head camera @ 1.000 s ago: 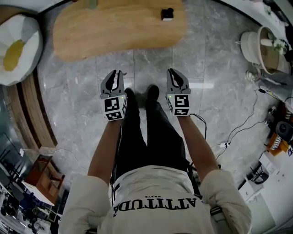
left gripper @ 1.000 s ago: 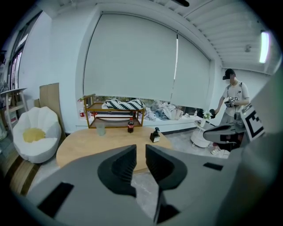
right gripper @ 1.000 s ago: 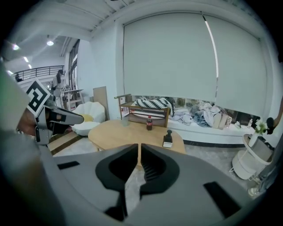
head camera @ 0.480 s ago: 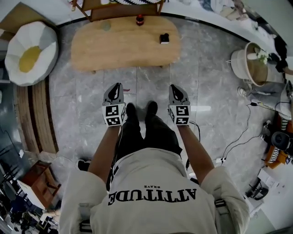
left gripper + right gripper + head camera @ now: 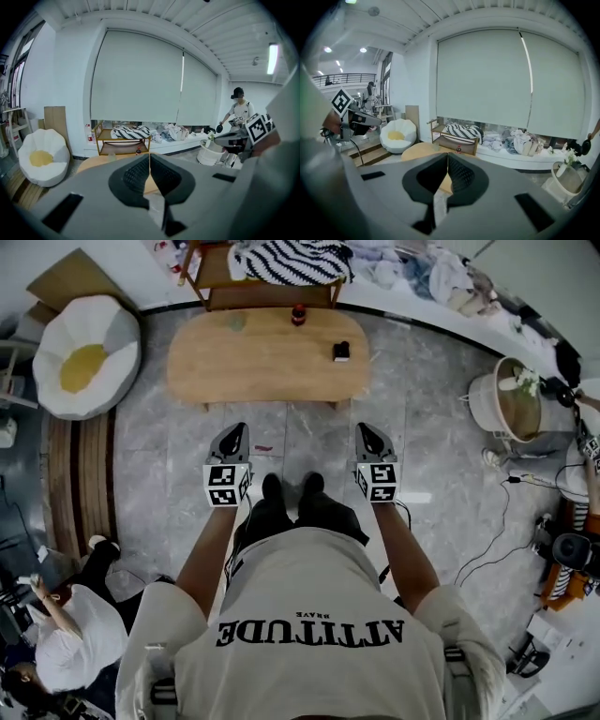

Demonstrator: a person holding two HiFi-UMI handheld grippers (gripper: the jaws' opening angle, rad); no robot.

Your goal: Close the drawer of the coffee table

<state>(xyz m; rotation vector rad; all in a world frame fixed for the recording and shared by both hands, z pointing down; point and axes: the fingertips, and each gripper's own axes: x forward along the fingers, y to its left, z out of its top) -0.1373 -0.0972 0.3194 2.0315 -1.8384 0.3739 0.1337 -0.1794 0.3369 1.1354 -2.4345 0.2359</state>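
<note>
Drawer first: where does it lie from the claws?

No drawer front shows in any view. The table it belongs to lies straight ahead, in the upper middle of the head view. A strip of grey floor shows between its near edge and both claws.

Which way does the table run?

Its long axis goes left to right across the frame, so one long side faces the person. If the drawer opens on that side, I judge the wooden top hides it from this steep angle. It could just as well sit on the far side or at an end; I cannot tell.

And the claws?

The left claw has just been closing its jaws, and they now meet pad to pad with nothing between them. The right claw is likewise pressed together and empty. Both point up the frame toward the table.

Which hand is nearer?

Neither by much — they hang level with each other. The left claw lines up a little left of the table's middle, the right claw with its right end. So the left looks better placed for a front set midway along the near side. Either way the push would run up the frame, across the table's short axis — once the front is found.
</note>
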